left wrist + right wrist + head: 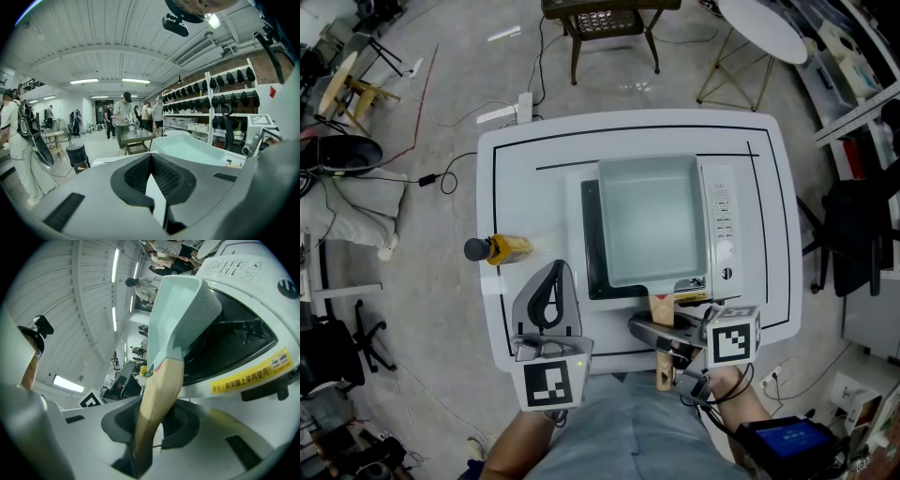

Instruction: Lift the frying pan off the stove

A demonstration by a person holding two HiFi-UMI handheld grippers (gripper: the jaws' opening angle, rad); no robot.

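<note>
Grey concrete floor, strewn with loose cables, surrounded 1 white rectangular surface marked with black lines.

Item 1: white countertop stove with a black glass top, standing at the surface's middle. A control strip ran along its right side and a yellow warning label sat on its front edge.

Item 2: pale green square frying pan, resting on the stove's glass, not lifted. Its light wooden handle ran toward the person, past the stove's front and out over the surface's near edge.

Item 3: right tongs, clenched across the wooden handle just in front of the stove. The right gripper view showed the black pads against the handle's sides.

Item 4: left tongs, held over the surface's near-left part, left of the handle and apart from it. Tips were pressed together with nothing between them.

Item 5: 1 yellow object with a black rounded end, lying on its side at the surface's left edge, the black end overhanging the floor.

Background: 1 dark chair stood beyond the far edge. Several people stood in the hall behind.
</note>
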